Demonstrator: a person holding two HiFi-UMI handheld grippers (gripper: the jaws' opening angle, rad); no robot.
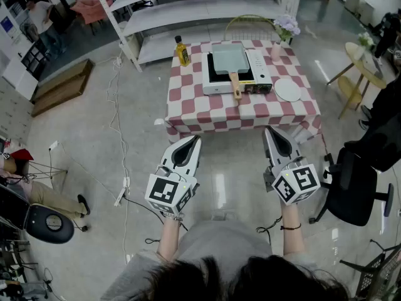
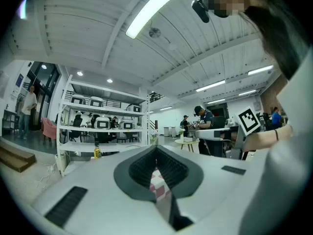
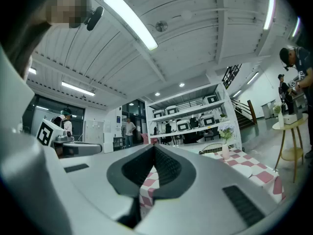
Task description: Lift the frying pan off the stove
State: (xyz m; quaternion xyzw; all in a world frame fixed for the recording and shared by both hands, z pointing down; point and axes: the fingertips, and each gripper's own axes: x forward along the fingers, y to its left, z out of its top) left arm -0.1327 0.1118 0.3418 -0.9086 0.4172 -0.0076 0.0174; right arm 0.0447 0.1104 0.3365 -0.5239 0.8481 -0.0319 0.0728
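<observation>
A square grey frying pan with a wooden handle sits on a white portable stove on the red-checked table. Both grippers are held over the floor, well short of the table's near edge. My left gripper is shut and empty, pointing toward the table. My right gripper is shut and empty as well. In the left gripper view the left gripper has its jaws closed together, and in the right gripper view the right gripper does too. The pan does not show in either gripper view.
An oil bottle stands at the table's back left, a white plate at the right and a flower vase at the back. White shelving rises behind. A black office chair stands to my right, and cables trail over the floor on the left.
</observation>
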